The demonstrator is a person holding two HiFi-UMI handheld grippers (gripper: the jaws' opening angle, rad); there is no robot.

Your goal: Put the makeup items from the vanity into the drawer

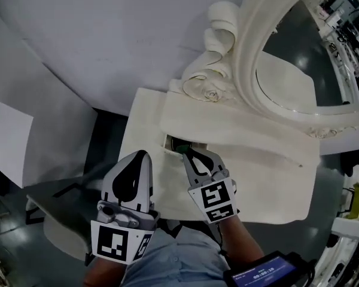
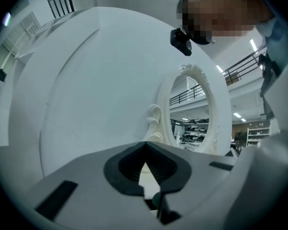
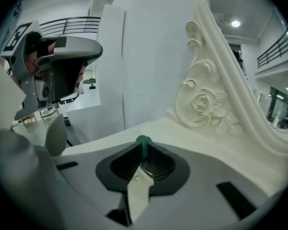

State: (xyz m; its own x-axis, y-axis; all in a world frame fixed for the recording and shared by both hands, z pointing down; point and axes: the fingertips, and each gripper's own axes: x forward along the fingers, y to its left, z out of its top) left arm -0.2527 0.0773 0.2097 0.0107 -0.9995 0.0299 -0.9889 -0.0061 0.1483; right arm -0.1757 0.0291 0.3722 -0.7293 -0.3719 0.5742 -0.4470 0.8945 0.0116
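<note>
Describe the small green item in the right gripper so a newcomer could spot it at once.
Start at the cream vanity with the ornate oval mirror. In front of the mirror's carved base, the right gripper is shut on a small green item. It alone is green amid cream and grey.

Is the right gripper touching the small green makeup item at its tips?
Touching. The right gripper view shows the right gripper shut on the small green makeup item, whose rounded end sticks out between the jaw tips.
</note>
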